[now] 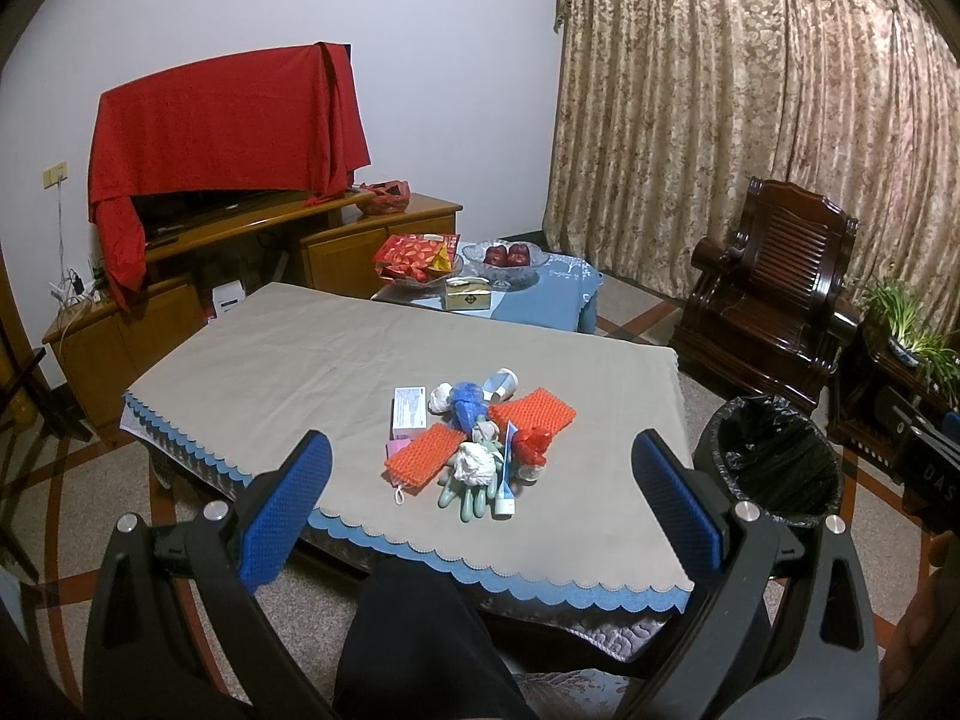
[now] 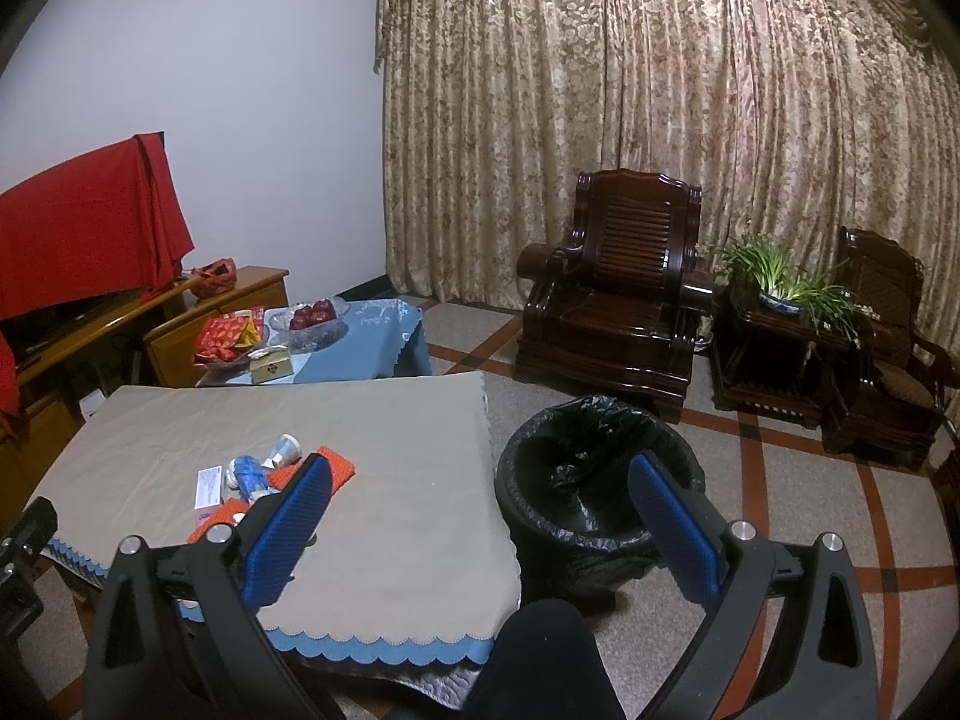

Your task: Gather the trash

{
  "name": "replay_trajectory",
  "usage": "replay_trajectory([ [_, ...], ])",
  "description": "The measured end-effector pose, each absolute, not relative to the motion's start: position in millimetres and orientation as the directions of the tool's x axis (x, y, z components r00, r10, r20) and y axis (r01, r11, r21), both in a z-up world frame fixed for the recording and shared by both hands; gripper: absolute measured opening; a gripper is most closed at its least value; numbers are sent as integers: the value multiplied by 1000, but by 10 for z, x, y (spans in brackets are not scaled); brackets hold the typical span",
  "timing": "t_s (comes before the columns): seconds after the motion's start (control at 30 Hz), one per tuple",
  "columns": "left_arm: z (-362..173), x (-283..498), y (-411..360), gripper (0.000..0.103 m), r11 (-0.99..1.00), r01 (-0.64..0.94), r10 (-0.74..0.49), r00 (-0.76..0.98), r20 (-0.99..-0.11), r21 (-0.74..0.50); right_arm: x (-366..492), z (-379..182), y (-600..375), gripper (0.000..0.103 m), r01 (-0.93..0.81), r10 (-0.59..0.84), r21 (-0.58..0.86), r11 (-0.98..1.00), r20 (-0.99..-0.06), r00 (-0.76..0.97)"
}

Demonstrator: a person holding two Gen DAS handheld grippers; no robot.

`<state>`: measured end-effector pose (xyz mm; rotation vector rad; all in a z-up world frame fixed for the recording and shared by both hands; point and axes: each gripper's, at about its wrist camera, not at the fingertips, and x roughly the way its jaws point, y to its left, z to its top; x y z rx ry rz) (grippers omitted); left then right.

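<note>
A heap of trash [image 1: 477,438] lies near the front edge of the grey-clothed table [image 1: 288,360]: orange foam nets, a white box, a paper cup, crumpled tissue, green gloves, a tube and a red wrapper. My left gripper [image 1: 480,480] is open and empty, held above and short of the heap. A bin with a black bag [image 1: 774,459] stands on the floor right of the table. In the right wrist view the heap [image 2: 258,480] is partly hidden behind my left finger. My right gripper [image 2: 480,516] is open and empty, over the gap between the table and the bin [image 2: 600,480].
A small blue-clothed table [image 1: 558,294] with a fruit bowl, snack packs and a tissue box stands behind. A wooden TV cabinet [image 1: 198,276] with a red-draped TV lies at left. Dark wooden armchairs [image 2: 618,312] and a potted plant [image 2: 780,288] stand right, before curtains. My knee [image 1: 414,630] is below.
</note>
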<state>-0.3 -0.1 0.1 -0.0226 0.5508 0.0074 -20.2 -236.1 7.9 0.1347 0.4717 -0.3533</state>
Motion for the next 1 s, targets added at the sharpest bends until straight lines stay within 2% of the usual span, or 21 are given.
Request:
replay_trajectory([
  [1.0, -1, -1, 0, 97, 1000, -13, 1, 851, -525, -19, -175, 107, -2396, 97, 364, -301, 47, 930, -471, 829],
])
